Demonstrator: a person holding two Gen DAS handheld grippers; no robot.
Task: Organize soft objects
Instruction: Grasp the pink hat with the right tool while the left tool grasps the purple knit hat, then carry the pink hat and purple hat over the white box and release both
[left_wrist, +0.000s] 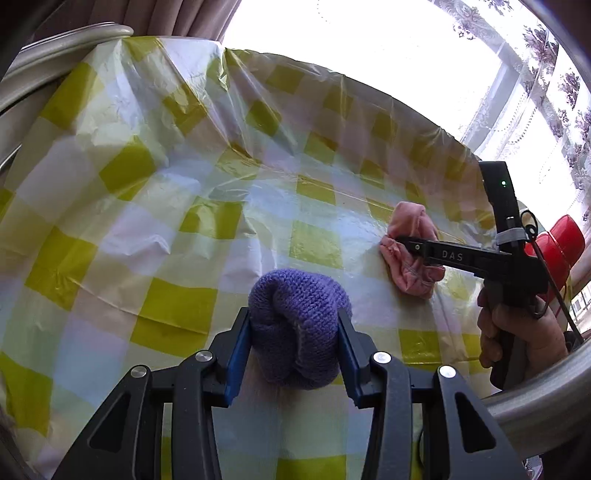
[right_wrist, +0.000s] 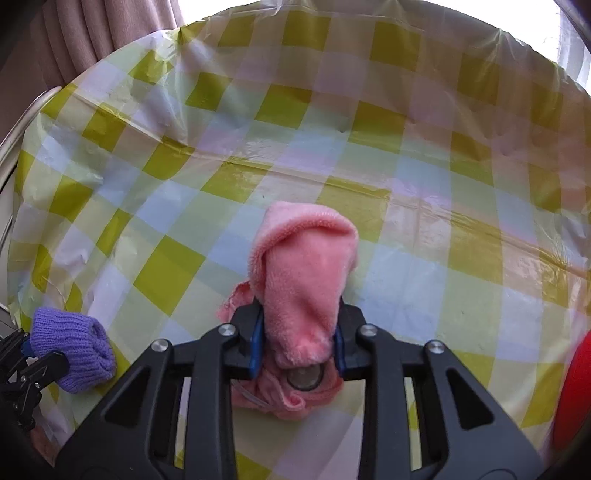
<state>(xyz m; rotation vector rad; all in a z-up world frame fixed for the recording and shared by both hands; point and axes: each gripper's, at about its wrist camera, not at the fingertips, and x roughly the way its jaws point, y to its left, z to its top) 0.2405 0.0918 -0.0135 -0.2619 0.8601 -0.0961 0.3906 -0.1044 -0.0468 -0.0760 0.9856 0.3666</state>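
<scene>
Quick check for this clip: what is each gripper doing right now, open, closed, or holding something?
Left gripper: closed on the purple knitted item.
Right gripper: closed on the pink fleece cloth, which still rests on the checked tablecloth.

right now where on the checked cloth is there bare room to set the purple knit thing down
The checked cloth is bare from the purple knit roll across to the curtain side and the far edge. It is crowded around the pink fleece cloth, right gripper and red object.
</scene>
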